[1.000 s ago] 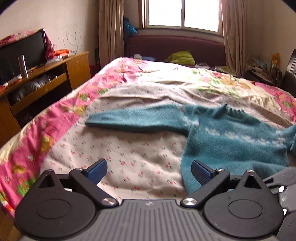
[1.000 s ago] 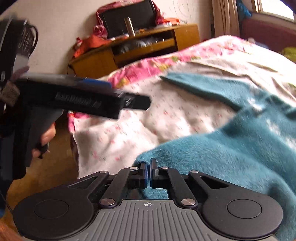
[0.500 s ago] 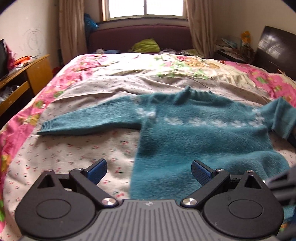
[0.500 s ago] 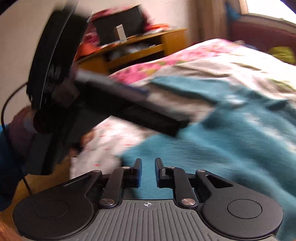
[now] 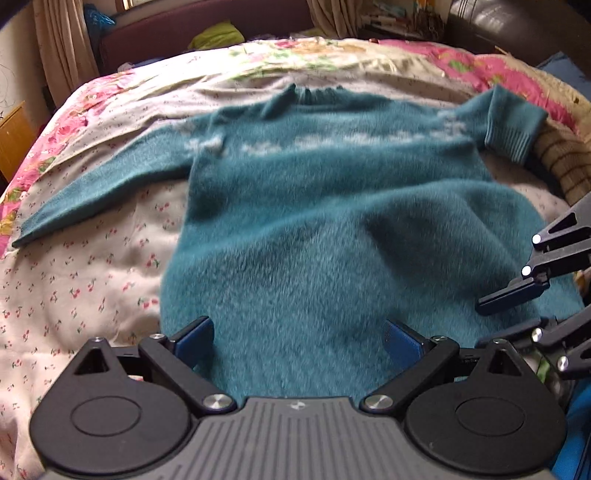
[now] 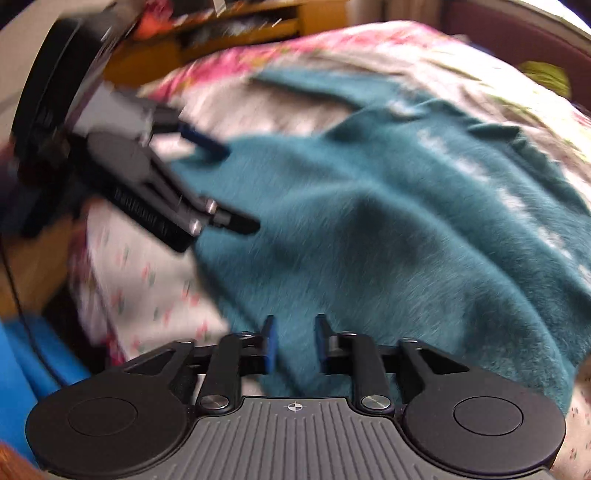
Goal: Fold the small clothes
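A small teal knitted sweater (image 5: 332, 221) with a white band across the chest lies front up on the bed, its left sleeve stretched out and its right sleeve folded back. It also fills the right wrist view (image 6: 388, 206). My left gripper (image 5: 297, 341) is wide open over the sweater's bottom hem, holding nothing. My right gripper (image 6: 293, 345) is partly open just above the hem near its right end, with nothing between its pads. Each gripper shows in the other's view: the right one at the right edge (image 5: 524, 291), the left one at the left (image 6: 218, 184).
The bed has a white floral sheet (image 5: 92, 258) over a pink flowered quilt (image 5: 517, 74). A striped tan cloth (image 5: 565, 162) lies by the right sleeve. A wooden cabinet (image 6: 236, 33) stands beside the bed. A dark red headboard (image 5: 199, 33) is at the far end.
My left gripper swung right from the bed's left side to centre over the sweater's hem. My right gripper opened from shut to partly open. Both views are motion-blurred.
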Demonstrator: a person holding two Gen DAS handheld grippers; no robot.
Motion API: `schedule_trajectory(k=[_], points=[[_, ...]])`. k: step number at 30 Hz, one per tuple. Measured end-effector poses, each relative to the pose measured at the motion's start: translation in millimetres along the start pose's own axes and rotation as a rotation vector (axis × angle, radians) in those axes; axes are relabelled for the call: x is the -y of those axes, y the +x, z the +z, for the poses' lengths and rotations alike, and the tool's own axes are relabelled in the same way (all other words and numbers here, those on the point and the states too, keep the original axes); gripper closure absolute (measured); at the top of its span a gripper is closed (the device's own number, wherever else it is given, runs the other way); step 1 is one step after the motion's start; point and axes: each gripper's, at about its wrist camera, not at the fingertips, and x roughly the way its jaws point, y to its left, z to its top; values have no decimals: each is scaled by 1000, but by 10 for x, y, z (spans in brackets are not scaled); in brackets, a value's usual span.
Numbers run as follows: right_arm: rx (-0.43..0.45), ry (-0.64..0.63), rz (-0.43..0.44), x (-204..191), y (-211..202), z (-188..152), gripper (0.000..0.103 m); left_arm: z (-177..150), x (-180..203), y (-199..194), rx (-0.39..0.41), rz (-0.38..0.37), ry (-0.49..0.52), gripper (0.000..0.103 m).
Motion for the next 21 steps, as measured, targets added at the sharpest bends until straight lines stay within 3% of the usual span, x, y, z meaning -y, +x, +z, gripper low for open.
schedule_trajectory(k=[6, 9, 10, 13, 16, 21], points=[[-70, -71, -37, -105, 150, -77, 73, -3, 46, 3, 3, 1, 39, 0], [-64, 5, -72, -5, 224, -60, 88, 0, 47, 29, 6, 23, 59, 0], [-63, 38, -75, 28, 231, -55, 101, 1, 41, 30, 6, 27, 62, 0], [-55, 126, -7, 91, 163, -29, 101, 22, 14, -19, 20, 23, 59, 0], [-51, 119, 76, 3, 16, -14, 101, 81, 22, -66, 53, 6, 56, 0], [-138, 144, 108, 14, 211, -119, 99, 173, 189, 164, 22, -48, 82, 0]])
